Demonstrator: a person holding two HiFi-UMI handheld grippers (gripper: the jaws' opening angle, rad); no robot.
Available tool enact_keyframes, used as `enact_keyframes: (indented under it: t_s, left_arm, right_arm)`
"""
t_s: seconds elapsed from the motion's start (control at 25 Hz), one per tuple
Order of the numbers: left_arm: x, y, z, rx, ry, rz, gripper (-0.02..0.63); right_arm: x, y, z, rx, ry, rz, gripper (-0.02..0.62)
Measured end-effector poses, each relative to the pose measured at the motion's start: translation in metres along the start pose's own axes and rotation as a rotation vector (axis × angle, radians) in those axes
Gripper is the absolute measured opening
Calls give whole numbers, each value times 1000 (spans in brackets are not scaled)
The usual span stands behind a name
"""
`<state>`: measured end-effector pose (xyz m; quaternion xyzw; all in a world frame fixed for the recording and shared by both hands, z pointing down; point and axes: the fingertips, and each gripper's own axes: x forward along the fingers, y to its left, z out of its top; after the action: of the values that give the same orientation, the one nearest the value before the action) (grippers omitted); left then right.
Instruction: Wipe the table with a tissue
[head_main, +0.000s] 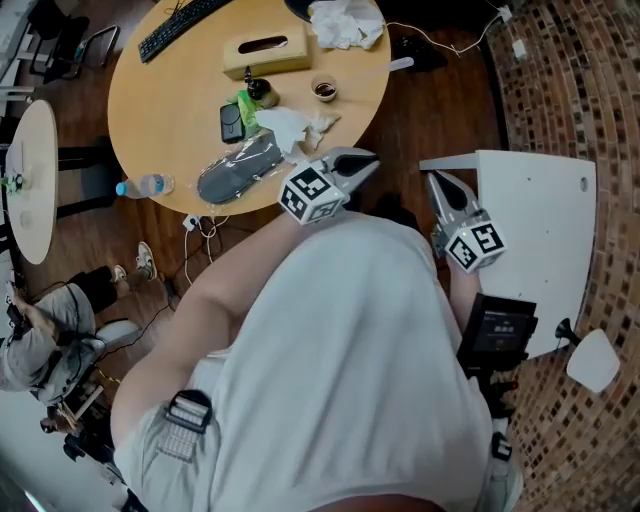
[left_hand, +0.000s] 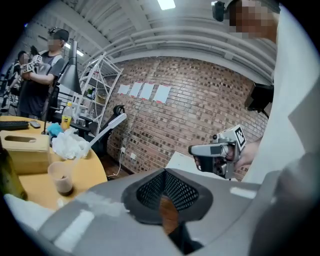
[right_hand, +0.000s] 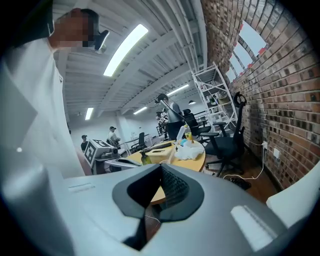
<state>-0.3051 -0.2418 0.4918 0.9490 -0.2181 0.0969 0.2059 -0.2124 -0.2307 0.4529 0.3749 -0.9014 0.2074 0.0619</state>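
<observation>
A tan tissue box (head_main: 265, 50) stands on the round wooden table (head_main: 170, 100), with a crumpled tissue pile (head_main: 345, 22) behind it and loose white tissues (head_main: 295, 127) near the table's near edge. My left gripper (head_main: 362, 160) hovers just off that edge, beside the loose tissues, shut and empty. My right gripper (head_main: 433, 180) is further right, over the floor by a white table (head_main: 530, 200), its jaws closed to a point with nothing in them. In the left gripper view the box (left_hand: 25, 150) and pile (left_hand: 70, 145) lie to the left of the jaws.
On the round table lie a phone (head_main: 232, 122), a small cup (head_main: 323, 90), a dark bottle (head_main: 262, 92), a grey pouch (head_main: 240, 170), a water bottle (head_main: 145, 186) and a keyboard (head_main: 185, 25). A brick wall (head_main: 570, 80) is on the right. People stand in the background.
</observation>
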Motion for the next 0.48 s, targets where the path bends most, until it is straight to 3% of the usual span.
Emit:
enact_keyframes:
  t_s: [0.36,0.48]
  left_arm:
    - [-48,46,0,-64,-24,230,5]
    - [-58,57,-2,-60,-4,273,5]
  right_arm:
    - [56,9,9,-13,63,196,6]
    - [73,7,11,-27,83,248,7]
